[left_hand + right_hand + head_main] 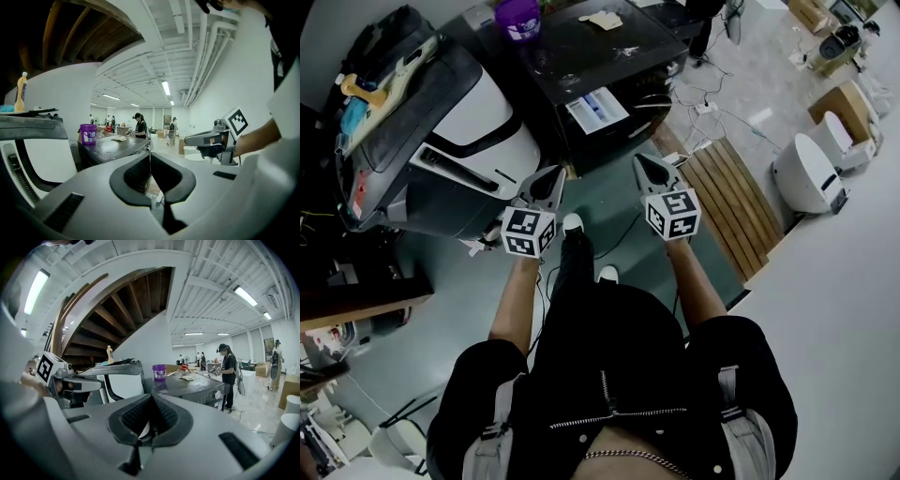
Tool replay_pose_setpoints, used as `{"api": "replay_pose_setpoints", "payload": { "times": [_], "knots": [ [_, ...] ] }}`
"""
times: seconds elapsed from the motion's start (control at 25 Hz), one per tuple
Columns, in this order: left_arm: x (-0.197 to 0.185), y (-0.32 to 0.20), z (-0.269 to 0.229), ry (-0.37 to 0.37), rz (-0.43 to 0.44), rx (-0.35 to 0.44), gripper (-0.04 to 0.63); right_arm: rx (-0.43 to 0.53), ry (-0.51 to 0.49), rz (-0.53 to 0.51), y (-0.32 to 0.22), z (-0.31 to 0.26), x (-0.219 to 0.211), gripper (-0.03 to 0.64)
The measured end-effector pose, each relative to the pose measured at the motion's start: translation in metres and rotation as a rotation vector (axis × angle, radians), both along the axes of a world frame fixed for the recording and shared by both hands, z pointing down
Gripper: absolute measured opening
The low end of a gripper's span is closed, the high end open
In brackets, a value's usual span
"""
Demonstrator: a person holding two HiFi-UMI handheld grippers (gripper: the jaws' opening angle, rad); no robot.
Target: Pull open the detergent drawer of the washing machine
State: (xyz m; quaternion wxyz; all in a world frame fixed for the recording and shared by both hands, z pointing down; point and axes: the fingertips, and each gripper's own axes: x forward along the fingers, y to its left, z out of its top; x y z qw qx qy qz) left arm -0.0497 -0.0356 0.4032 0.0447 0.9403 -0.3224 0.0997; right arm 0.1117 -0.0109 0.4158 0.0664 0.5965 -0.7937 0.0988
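Observation:
The dark washing machine (609, 56) stands ahead of me, with a black top and a control panel (598, 108) on its front; I cannot make out its detergent drawer. It also shows as the dark washing machine (117, 147) and the dark washing machine (197, 385) in the two gripper views. My left gripper (549, 180) and right gripper (649, 169) hang side by side in the air short of the machine, touching nothing. The left gripper (150, 157) and the right gripper (151, 399) are both shut and empty.
A purple bucket (518, 17) sits on the machine's top. A white-and-grey appliance (478, 112) stands at its left with a yellow bottle (21, 91) on it. A wooden slat platform (736, 197), white round bins (806, 173) and floor cables (703, 103) lie to the right. People (139, 125) stand far back.

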Motion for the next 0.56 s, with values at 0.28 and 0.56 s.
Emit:
{"api": "replay_pose_setpoints", "payload": {
  "times": [0.28, 0.56],
  "knots": [
    [-0.004, 0.004, -0.008, 0.011, 0.004, 0.013, 0.021, 0.01, 0.004, -0.007, 0.005, -0.003, -0.01, 0.005],
    [-0.004, 0.003, -0.004, 0.007, 0.01, 0.01, 0.021, 0.011, -0.008, -0.004, 0.004, -0.001, -0.015, 0.005]
  ]
}}
